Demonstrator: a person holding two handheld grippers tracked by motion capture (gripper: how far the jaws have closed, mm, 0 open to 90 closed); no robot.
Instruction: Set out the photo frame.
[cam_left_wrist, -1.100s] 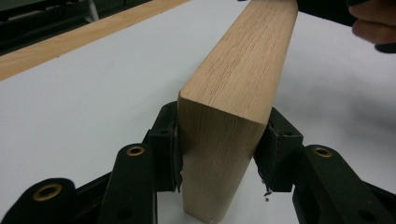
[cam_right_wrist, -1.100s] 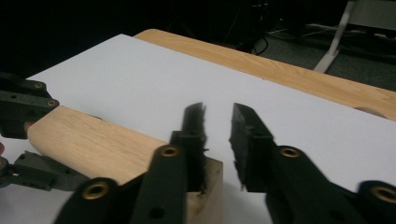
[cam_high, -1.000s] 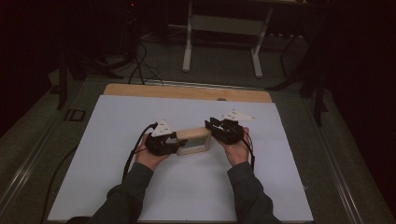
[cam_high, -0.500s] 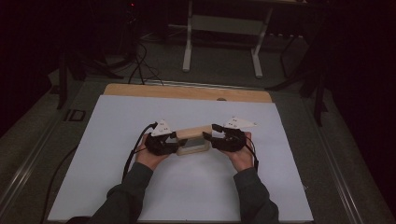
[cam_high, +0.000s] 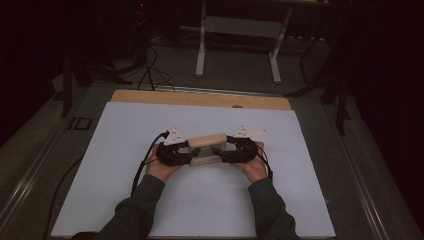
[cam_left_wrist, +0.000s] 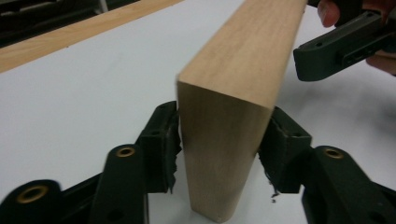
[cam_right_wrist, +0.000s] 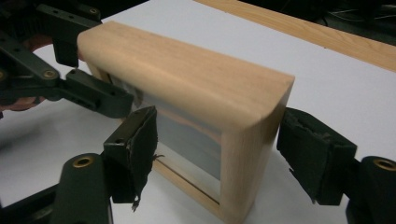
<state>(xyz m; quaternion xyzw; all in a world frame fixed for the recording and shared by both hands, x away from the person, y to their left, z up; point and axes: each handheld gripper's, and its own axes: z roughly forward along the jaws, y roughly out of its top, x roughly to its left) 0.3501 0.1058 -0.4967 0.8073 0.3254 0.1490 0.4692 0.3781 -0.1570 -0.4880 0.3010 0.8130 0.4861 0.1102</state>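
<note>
the wooden frame (cam_high: 206, 149) looks stiff and light; its glass could break. left gripper (cam_left_wrist: 219, 149) has just been opening but pinches its end post; right gripper (cam_right_wrist: 219, 158) has just opened wide around the other post.

Frame (cam_right_wrist: 196, 79): pale wood, smooth matt finish, rounded edges; pane (cam_right_wrist: 191, 140) inside glossy, glass-like. Left gripper (cam_left_wrist: 219, 149) and right gripper (cam_right_wrist: 219, 158): black matt plastic, brass-coloured rivets, pads (cam_right_wrist: 140, 144) rough, frayed at edges. Table (cam_high: 125, 135): white matt sheet, smooth; far edge (cam_high: 200, 99) bare light wood.

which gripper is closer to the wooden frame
Left gripper: its pads sit against the wooden frame at one end; right gripper straddles the other end with gaps. Both pairs have just been opening.
</note>
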